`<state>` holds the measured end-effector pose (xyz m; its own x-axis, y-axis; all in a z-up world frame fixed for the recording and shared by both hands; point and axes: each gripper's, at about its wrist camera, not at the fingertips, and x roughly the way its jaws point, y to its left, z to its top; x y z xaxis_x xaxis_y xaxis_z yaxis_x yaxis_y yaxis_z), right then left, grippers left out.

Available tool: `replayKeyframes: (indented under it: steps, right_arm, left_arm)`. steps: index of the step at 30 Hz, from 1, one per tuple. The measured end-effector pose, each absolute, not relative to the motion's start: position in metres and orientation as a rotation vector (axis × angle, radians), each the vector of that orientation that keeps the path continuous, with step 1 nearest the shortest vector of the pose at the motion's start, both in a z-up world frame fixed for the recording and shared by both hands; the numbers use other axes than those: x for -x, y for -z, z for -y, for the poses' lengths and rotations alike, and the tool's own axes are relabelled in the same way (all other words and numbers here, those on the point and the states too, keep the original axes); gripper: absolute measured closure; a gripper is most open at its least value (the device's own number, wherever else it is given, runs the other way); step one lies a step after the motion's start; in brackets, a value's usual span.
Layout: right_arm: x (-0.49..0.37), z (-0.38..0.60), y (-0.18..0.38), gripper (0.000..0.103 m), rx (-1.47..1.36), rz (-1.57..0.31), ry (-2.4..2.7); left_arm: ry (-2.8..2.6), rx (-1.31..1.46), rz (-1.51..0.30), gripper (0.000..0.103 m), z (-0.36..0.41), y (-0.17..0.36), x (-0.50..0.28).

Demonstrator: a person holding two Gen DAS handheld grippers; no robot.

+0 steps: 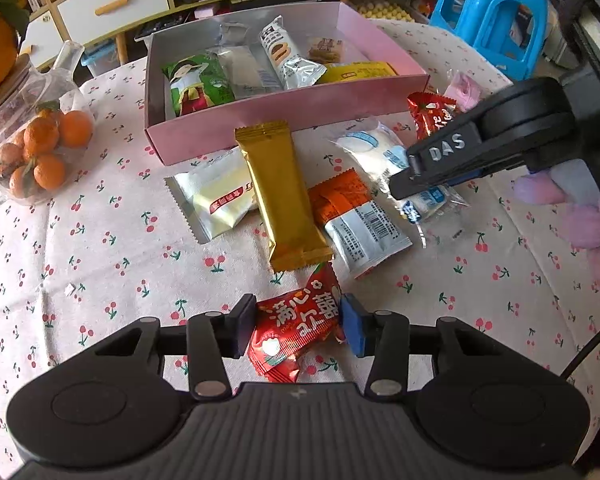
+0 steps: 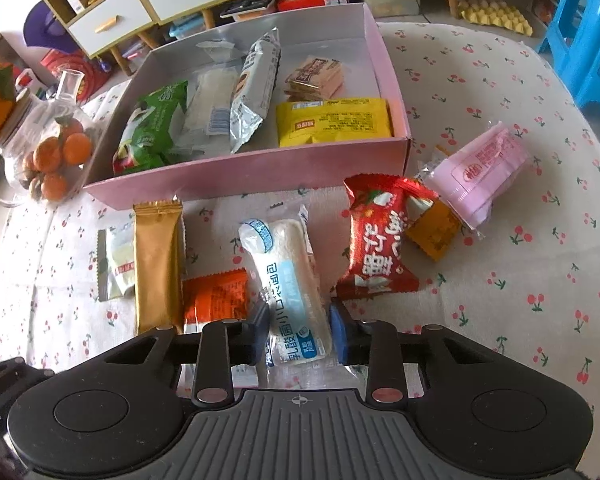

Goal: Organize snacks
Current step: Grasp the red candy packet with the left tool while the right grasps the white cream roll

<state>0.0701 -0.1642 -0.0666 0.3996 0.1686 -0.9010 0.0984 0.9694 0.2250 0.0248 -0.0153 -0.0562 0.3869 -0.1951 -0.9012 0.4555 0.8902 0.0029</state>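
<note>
table (image 1: 100,240): cherry cloth, loose snacks in the middle | pink box (image 1: 284,112): far side, some snacks inside | right gripper (image 2: 300,326): clamped on white bread pack (image 2: 288,280), it seems | left gripper (image 1: 298,322): squeezing red snack bag (image 1: 296,328), near edge

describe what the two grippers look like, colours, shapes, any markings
Both are black plastic with a ribbed grey body and two round discs at the base, silver rivets on the linkage arms. The left gripper and right gripper each have one dark pad and one blue pad. Seen from the left camera, the right gripper's finger bears white lettering "DAS". A fluffy lilac sleeve shows behind it.
</note>
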Motion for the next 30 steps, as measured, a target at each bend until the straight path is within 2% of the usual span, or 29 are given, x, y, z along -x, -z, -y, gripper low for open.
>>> replayKeyframes:
  steps: [12,16,19,20,24,28,30]
  right_arm:
    - [-0.037,0.185,0.066,0.073,-0.228,-1.183,-0.073]
    - [-0.029,0.182,0.062,0.07,-0.17,-1.153,-0.094]
    - [-0.028,0.177,0.06,0.059,-0.139,-1.142,-0.121]
    - [-0.028,0.175,0.061,0.056,-0.13,-1.14,-0.13]
    - [-0.03,0.166,0.064,0.053,-0.074,-1.142,-0.148]
    - [-0.032,0.162,0.07,0.053,-0.049,-1.155,-0.138]
    - [-0.032,0.162,0.071,0.053,-0.047,-1.153,-0.134]
  left_arm:
    - [0.401,-0.15,-1.082,0.061,-0.038,0.055,-0.026]
    - [0.467,-0.146,-1.043,0.054,-0.05,0.055,-0.02]
    - [0.542,-0.179,-1.003,0.034,-0.053,0.052,-0.015]
    - [0.569,-0.198,-0.987,0.033,-0.053,0.052,-0.015]
    - [0.607,-0.295,-0.926,0.034,-0.05,0.054,-0.007]
    - [0.609,-0.345,-0.934,0.046,-0.046,0.063,-0.008]
    - [0.61,-0.346,-0.951,0.048,-0.044,0.068,-0.01]
